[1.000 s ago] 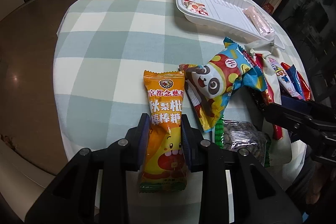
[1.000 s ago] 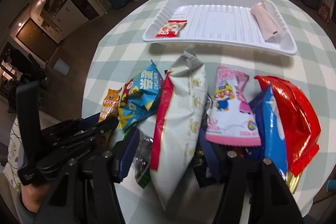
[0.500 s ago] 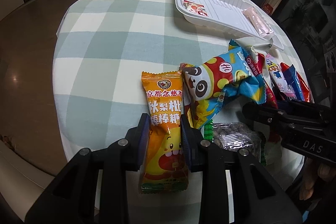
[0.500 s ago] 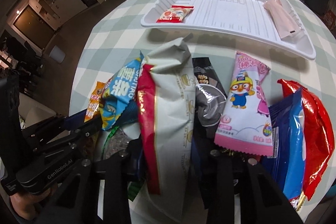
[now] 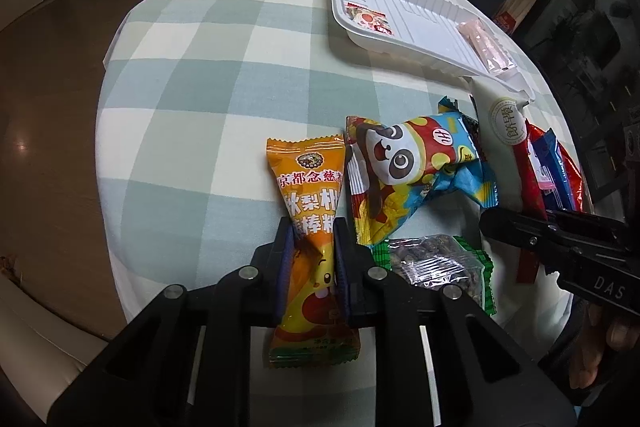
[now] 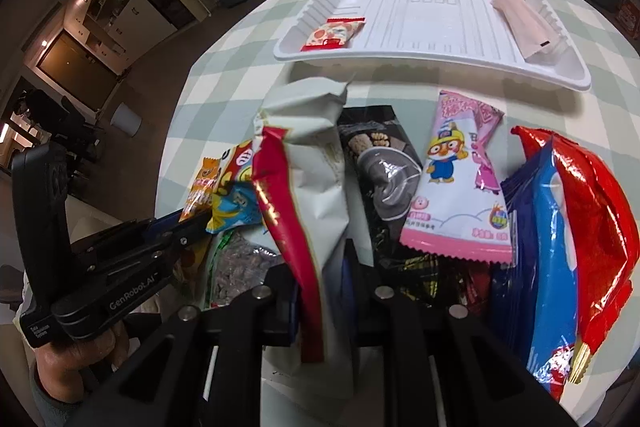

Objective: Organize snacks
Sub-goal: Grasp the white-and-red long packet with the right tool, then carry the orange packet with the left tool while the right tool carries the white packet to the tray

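My left gripper [image 5: 312, 239] is shut on an orange snack packet [image 5: 310, 187], pinching it at its middle near the table's near edge. My right gripper [image 6: 320, 279] is shut on a long white-and-red snack bag [image 6: 308, 163] and holds it tilted up. A white tray [image 6: 440, 63] at the far side holds a small red-and-white packet [image 6: 334, 34] on its left and a pink packet [image 6: 528, 27] on its right. The tray also shows in the left wrist view [image 5: 404, 45].
On the checked tablecloth [image 5: 200, 75] lie a panda packet [image 5: 404, 163], a clear nut bag with green edges [image 5: 436, 263], a black packet [image 6: 380, 167], a pink cartoon packet [image 6: 460, 179] and a red-and-blue bag [image 6: 568, 227]. Potted plants stand beyond the table.
Both grippers have closed: the left now pinches the orange packet, the right pinches the white-and-red bag. The right gripper has shifted left over the pile, and the bag stands more upright.
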{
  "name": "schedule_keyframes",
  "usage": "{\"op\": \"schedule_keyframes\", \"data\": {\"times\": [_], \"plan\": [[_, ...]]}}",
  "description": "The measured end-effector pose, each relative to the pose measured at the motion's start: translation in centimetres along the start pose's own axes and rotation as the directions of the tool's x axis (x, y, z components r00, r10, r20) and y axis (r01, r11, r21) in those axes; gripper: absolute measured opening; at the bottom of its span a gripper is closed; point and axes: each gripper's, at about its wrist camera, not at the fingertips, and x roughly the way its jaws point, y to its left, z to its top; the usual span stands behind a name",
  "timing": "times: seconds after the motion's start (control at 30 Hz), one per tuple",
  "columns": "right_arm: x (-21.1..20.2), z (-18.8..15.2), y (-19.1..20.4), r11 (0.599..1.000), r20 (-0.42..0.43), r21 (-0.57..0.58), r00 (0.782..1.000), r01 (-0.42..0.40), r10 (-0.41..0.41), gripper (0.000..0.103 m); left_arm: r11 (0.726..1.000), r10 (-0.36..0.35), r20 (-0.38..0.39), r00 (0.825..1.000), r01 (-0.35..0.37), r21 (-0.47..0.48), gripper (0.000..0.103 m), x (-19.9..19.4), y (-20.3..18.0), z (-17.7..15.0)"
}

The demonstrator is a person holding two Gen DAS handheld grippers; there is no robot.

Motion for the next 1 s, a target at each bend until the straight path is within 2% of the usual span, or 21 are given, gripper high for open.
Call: {"op": "schedule_keyframes", "data": {"times": [0.3, 0.57, 0.83, 1.0], "plan": [[-2.9, -0.7, 0.3, 0.999, 0.068, 0.011, 0.997, -0.044, 0.043, 0.019, 0.999, -0.048, 0.031, 0.998, 0.049, -0.017, 0.015, -1.0, 0.4, -0.1], [-5.1, -1.1, 0.1, 0.995, 0.114, 0.023, 0.989, -0.097, 0.094, 0.019, 0.991, -0.121, 0.078, 0.99, 0.125, -0.048, 0.014, -2.7, 1.3, -0.3], [-7.1, -1.0, -2.7, 0.98, 0.156, 0.102, 0.976, -0.169, 0.153, 0.019, 0.978, -0.184, 0.104, 0.977, 0.192, -0.077, 0.014, -4.7, 2.5, -0.1], [-9.7, -0.1, -4.7, 0.969, 0.219, 0.139, 0.961, -0.203, 0.17, 0.019, 0.975, -0.208, 0.127, 0.97, 0.216, -0.051, 0.014, -6.1, 2.1, 2.1]]}}
